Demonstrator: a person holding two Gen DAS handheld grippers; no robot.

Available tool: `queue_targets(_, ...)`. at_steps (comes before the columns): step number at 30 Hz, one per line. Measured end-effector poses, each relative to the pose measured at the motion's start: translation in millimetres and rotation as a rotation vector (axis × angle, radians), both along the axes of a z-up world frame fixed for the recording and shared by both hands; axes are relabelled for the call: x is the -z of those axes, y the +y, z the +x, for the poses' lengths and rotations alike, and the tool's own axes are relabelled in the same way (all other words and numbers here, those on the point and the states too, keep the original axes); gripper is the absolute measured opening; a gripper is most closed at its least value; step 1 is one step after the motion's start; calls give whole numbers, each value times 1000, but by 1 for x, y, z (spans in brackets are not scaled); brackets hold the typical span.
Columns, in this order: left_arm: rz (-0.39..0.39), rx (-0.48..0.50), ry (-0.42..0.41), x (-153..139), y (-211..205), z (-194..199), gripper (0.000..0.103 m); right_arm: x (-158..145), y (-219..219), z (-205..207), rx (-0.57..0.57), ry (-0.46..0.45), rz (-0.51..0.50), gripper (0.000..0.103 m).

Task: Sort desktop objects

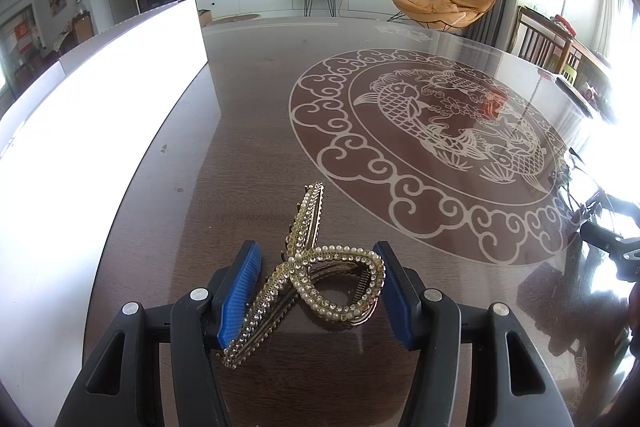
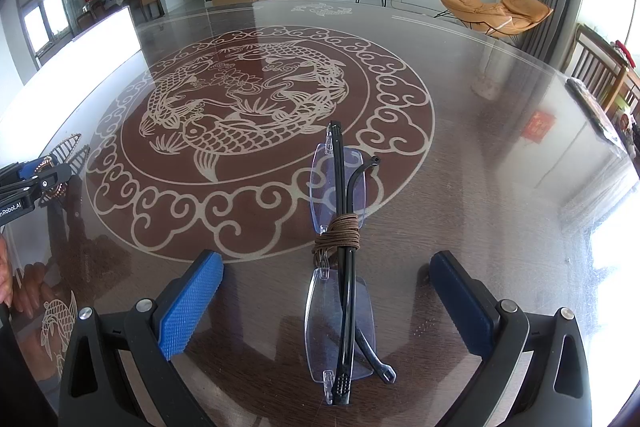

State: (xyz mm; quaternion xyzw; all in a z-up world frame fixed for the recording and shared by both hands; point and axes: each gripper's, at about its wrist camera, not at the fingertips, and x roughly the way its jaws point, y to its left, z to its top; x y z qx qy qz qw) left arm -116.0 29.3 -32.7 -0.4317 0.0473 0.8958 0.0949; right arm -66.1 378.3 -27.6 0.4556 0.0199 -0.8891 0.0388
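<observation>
My left gripper [image 1: 318,291] stood part-open around a gold, pearl-studded hair clip [image 1: 316,281]; the right blue pad touched the clip's loop and the left pad met its lower arm, so I read it as gripped. The clip sat near me on the glass-topped table [image 1: 248,147], just beside the carp medallion [image 1: 432,155]. My right gripper [image 2: 326,303] stood wide open, pads clear of the folded, cord-wrapped glasses [image 2: 340,259] lying between them on the table.
</observation>
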Motion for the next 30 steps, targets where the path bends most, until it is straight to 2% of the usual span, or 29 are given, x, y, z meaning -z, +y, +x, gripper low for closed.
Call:
queue_targets(12, 13, 4, -2, 0, 2, 1, 60, 0, 0, 0, 0, 0, 0, 103)
queue_targets(14, 22, 16, -6, 0, 2, 1, 69, 0, 0, 0, 0, 0, 0, 103)
queue_targets(18, 11, 22, -10, -1, 12, 2, 73, 0, 0, 0, 0, 0, 0, 103)
queue_targets(20, 9, 26, -17, 0, 12, 2, 81, 0, 0, 0, 0, 0, 0, 103)
queue_targets(22, 25, 37, -19, 0, 11, 4, 84, 0, 0, 0, 0, 0, 0, 103)
queue_targets(26, 73, 73, -36, 0, 9, 3, 97, 0, 0, 0, 0, 0, 0, 103)
queue_targets(30, 72, 100, -51, 1, 13, 4, 103, 0, 0, 0, 0, 0, 1, 103)
